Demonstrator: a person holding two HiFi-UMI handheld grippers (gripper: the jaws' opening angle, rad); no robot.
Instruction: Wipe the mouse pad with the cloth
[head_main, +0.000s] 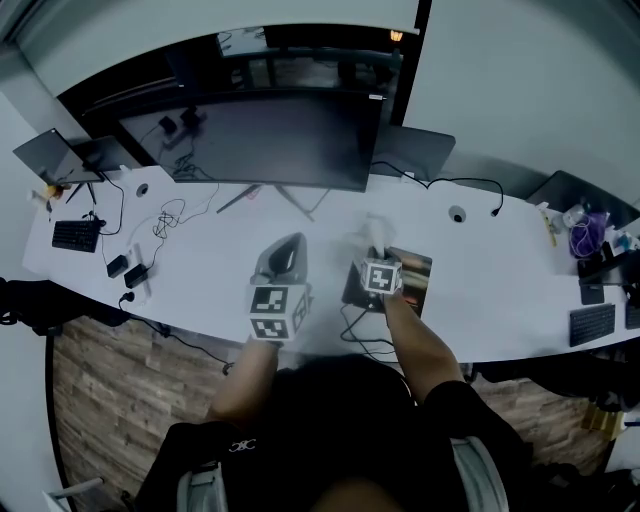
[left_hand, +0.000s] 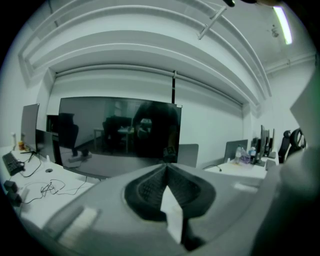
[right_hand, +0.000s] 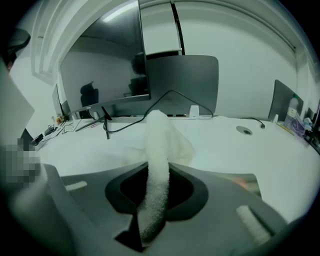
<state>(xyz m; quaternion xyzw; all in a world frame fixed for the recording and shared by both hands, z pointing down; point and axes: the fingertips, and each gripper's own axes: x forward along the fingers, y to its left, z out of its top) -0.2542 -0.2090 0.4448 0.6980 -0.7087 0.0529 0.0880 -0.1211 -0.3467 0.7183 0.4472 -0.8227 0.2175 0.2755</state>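
My right gripper (head_main: 377, 243) is shut on a white cloth (right_hand: 159, 160), which stands up between its jaws and bunches onto the white desk beyond them. It hovers over the far left part of a dark mouse pad (head_main: 412, 278); in the right gripper view only the pad's brownish corner (right_hand: 246, 182) shows past the jaw. My left gripper (head_main: 288, 250) is held above the bare desk left of the pad. In the left gripper view the left gripper (left_hand: 166, 168) has its jaw tips meeting, raised and pointing at the monitor.
A large dark monitor (head_main: 268, 140) stands at the back of the white desk (head_main: 220, 280). Loose cables (head_main: 165, 218), adapters and a keyboard (head_main: 75, 235) lie far left. A black cable (head_main: 358, 335) trails off the front edge. Bottles and another keyboard (head_main: 594, 322) sit far right.
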